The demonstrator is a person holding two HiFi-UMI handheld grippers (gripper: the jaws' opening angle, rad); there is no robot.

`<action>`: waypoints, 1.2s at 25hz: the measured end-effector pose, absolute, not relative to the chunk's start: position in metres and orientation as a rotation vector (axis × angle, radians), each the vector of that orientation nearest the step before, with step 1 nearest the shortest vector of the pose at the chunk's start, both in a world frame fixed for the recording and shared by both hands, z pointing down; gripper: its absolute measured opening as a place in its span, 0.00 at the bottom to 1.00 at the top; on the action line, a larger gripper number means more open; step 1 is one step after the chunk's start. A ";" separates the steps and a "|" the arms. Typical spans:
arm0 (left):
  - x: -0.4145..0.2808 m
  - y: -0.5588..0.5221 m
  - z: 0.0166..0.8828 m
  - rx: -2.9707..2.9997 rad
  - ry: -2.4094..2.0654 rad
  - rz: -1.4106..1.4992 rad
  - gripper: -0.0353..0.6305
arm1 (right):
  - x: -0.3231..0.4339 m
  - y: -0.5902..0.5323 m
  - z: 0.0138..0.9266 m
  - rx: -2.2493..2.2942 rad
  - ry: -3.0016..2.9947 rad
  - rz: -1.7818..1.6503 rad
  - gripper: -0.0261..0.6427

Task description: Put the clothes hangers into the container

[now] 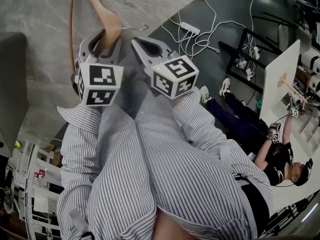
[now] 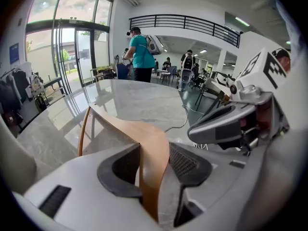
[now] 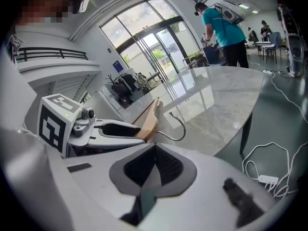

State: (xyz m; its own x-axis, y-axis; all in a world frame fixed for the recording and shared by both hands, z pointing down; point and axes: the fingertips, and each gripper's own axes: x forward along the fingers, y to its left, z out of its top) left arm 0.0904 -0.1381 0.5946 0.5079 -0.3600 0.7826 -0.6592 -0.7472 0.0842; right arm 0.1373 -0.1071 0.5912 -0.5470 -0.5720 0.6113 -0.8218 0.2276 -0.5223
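Here, nearest the camera, striped sleeves (image 1: 150, 174) lead to two hand-held grippers, each topped by a cube of square markers. The left gripper (image 2: 154, 163) is clenched on a wooden clothes hanger (image 1: 106, 18): its dark pads press on either face of one flat wooden arm, which rises out of the jaws and away from the person. The hanger's wire hook (image 1: 136, 28) sticks out to the right, towards the right gripper (image 3: 154, 150), whose jaws are closed tip to tip with nothing between them. The hanger is held over the marble tabletop (image 1: 40, 14), close to its curved right-hand edge (whether its far end touches the stone cannot be told). Past that edge, a white power strip (image 1: 190, 28) and looping cables (image 1: 200, 44) lie on the dark floor (image 1: 225, 9), and farther right a seated person (image 1: 272, 156) is on the floor.
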 end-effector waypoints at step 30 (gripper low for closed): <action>0.028 -0.133 0.425 2.468 -1.339 0.720 0.34 | 0.062 -0.131 0.416 0.925 -2.705 0.686 0.06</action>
